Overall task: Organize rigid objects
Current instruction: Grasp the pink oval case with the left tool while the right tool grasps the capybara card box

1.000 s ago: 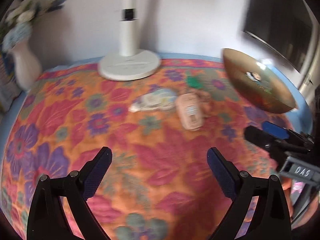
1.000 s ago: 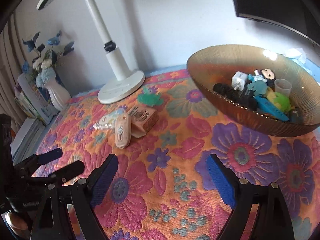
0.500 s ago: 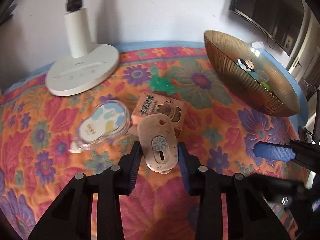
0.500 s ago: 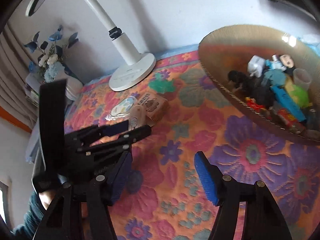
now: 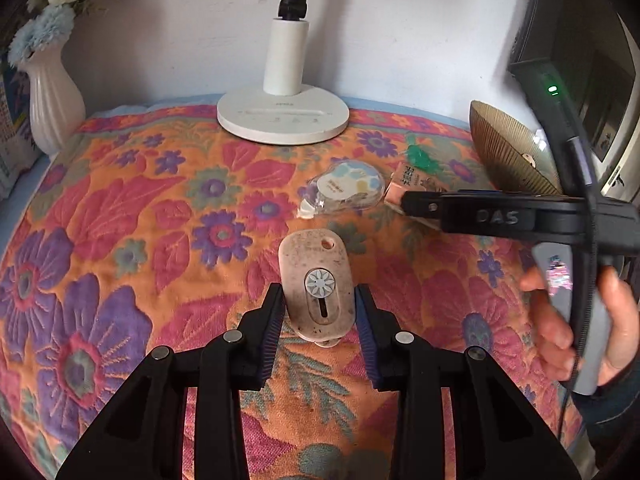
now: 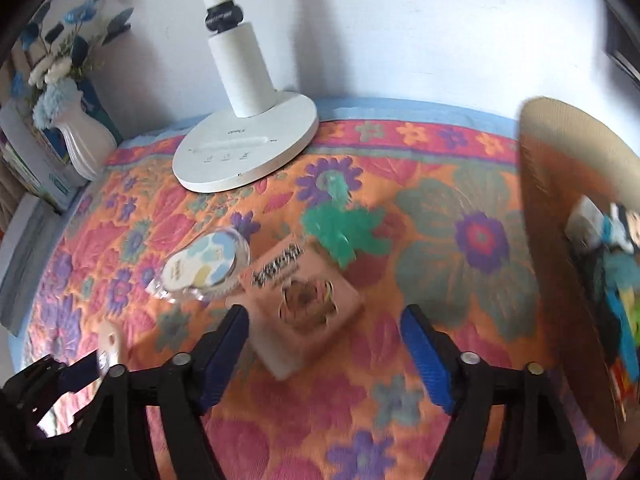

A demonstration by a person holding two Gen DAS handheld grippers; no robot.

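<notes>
My left gripper (image 5: 319, 320) is shut on a beige oval tag with a flower dial (image 5: 317, 288), held above the floral cloth; the tag also shows in the right wrist view (image 6: 110, 344). My right gripper (image 6: 324, 348) is open, its fingers on either side of a pink box with a bear print (image 6: 304, 300), which lies on the cloth. A correction-tape dispenser (image 6: 204, 266) and a green plastic piece (image 6: 340, 228) lie beside the box. The golden bowl (image 6: 552, 208) holding several small objects stands at the right.
A white lamp base (image 5: 282, 118) stands at the back of the floral cloth (image 5: 120, 208). A white vase with flowers (image 5: 52, 92) stands at the back left. A dark screen (image 5: 580, 40) hangs at the right. The right gripper's body (image 5: 500, 216) crosses the left wrist view.
My left gripper closed on the beige tag and carried it off the pink box, toward the left. My right gripper moved in over the pink box.
</notes>
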